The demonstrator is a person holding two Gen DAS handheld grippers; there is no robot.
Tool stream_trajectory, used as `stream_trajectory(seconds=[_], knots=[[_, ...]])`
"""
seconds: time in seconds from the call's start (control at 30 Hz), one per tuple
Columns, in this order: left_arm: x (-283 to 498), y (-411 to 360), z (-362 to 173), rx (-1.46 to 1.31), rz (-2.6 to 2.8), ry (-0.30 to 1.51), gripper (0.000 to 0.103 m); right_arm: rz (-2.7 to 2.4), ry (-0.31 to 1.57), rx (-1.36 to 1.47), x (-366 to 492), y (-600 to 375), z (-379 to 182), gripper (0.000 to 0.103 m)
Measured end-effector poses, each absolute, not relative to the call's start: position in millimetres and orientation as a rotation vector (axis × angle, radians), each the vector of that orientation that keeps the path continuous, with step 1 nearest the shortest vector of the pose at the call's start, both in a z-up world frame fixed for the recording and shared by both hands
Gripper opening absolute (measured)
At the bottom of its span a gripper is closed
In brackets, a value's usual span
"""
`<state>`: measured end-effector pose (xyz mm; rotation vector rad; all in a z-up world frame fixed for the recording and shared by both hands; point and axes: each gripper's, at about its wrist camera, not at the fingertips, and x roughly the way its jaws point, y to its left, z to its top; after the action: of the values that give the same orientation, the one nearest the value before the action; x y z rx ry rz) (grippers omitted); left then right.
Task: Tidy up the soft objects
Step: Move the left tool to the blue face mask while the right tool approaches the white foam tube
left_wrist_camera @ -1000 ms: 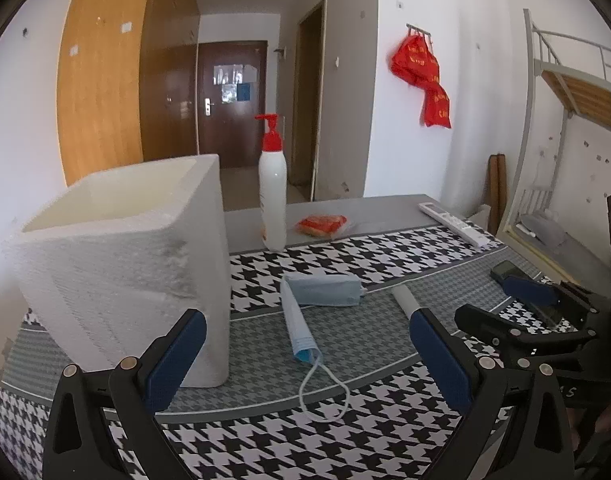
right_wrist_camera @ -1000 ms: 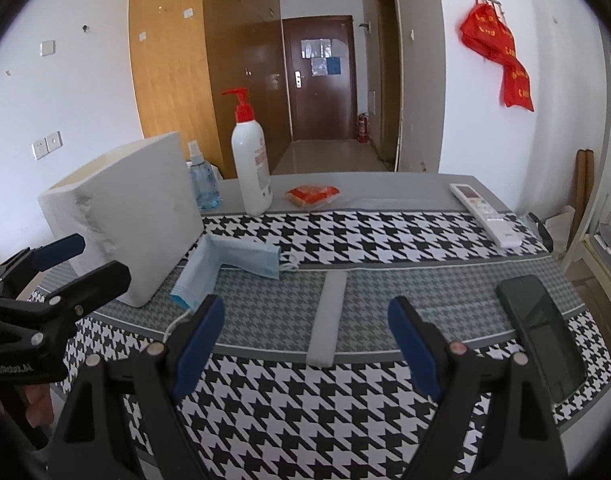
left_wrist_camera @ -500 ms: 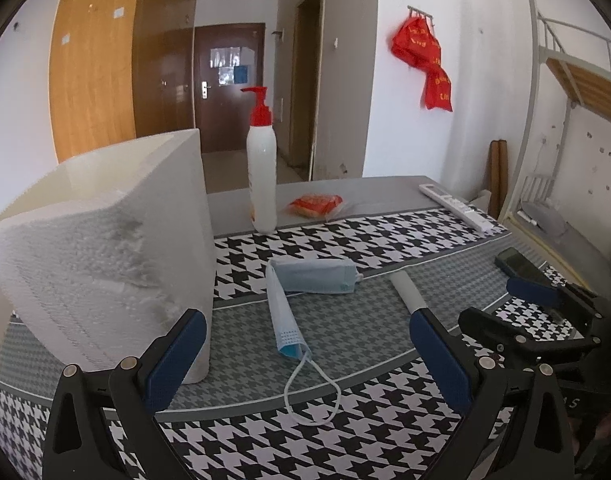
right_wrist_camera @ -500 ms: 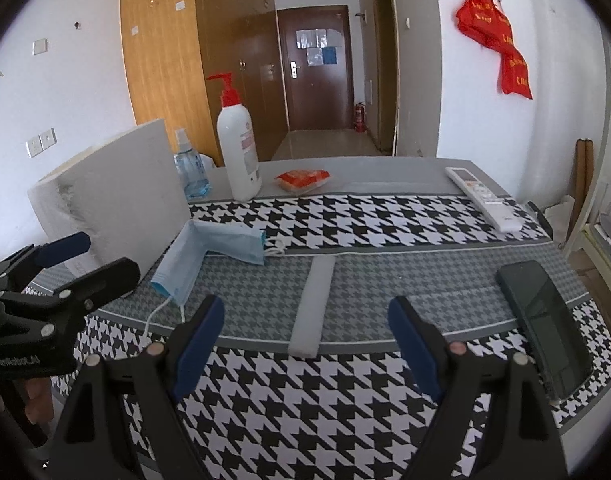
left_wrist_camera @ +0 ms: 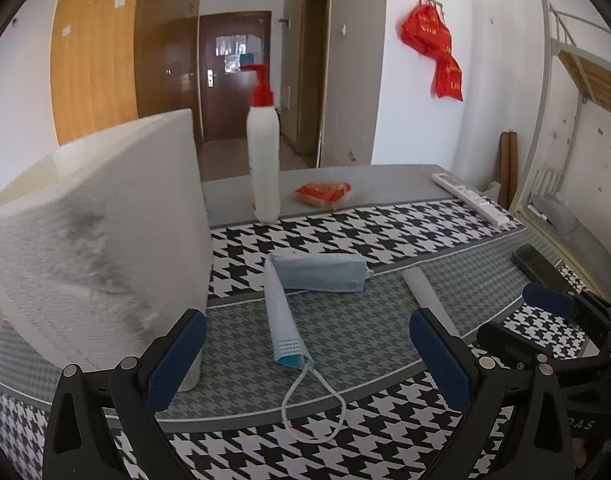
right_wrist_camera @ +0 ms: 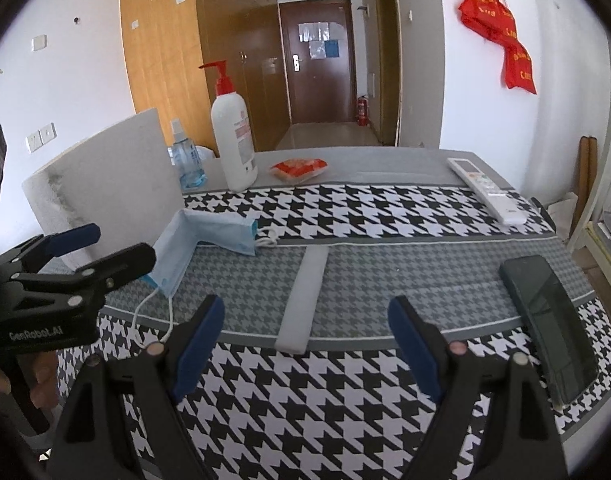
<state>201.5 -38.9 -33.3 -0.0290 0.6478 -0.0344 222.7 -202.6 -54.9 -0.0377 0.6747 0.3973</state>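
Nothing is sorted yet, by the look of it: every soft thing lies loose on the checked table cloth (right_wrist_camera: pixel 345 216) and neither pair of tongs has hold of anything. Starting at the left, the big white foam box (left_wrist_camera: pixel 97 240) stands upright just ahead of the left tongs' left finger, close enough that the pad nearly meets its lower corner, though whether they touch I cannot tell. The left tongs (left_wrist_camera: pixel 305 356) are spread wide and angled down at the table, empty, and dead ahead between the fingers lies 1 blue face mask (left_wrist_camera: pixel 283 320) with its ear loop trailing toward the camera, a 2nd mask (left_wrist_camera: pixel 321 274) crossing its far end. Moving right, the white foam strip (right_wrist_camera: pixel 305 300) lies straight ahead of the right tongs (right_wrist_camera: pixel 305 344), its near end between the 2 blue pads but untouched. Those right tongs are wide open too, tilted down and carrying nothing. Just beyond their right finger rests a dark phone (right_wrist_camera: pixel 545 316), with a white remote (right_wrist_camera: pixel 485 190) farther off. So all the work is left: masks and strip likely belong in that box.
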Motion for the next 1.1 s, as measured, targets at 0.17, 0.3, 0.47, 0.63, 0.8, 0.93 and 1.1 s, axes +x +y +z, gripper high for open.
stream_trajectory(seconds=[0.17,0.3,0.47,0.63,0.8,0.93,1.1], knots=[[209.3,-41.8,-37.8,-0.025,-0.040,0.669,0.102,0.402,0.683,-0.035,226.3,-203.0,-56.1,0.087],[217.5,-40.8,-41.0,-0.027,-0.011,0.693,0.102,0.408,0.691,-0.036,228.9,-200.9,-57.4,0.087],[227.6,-39.6,-51.0,-0.025,0.014,0.746,0.096,0.406,0.716,-0.027,234.0,-198.8,-61.8,0.087],[235.3,-34.1,-59.9,-0.053,0.032,0.790,0.091,0.400,0.736,-0.038,239.8,-196.0,-66.7,0.087],[238.7,-33.7,-63.3,-0.065,0.021,0.803,0.086,0.403,0.756,-0.027,244.3,-193.6,-69.4,0.087],[239.4,-33.3,-65.5,-0.054,0.032,0.806,0.083,0.418,0.784,-0.014,249.1,-190.6,-72.2,0.087],[243.0,-34.4,-68.9,-0.047,0.037,0.812,0.082,0.420,0.783,-0.057,248.1,-183.5,-74.6,0.087]])
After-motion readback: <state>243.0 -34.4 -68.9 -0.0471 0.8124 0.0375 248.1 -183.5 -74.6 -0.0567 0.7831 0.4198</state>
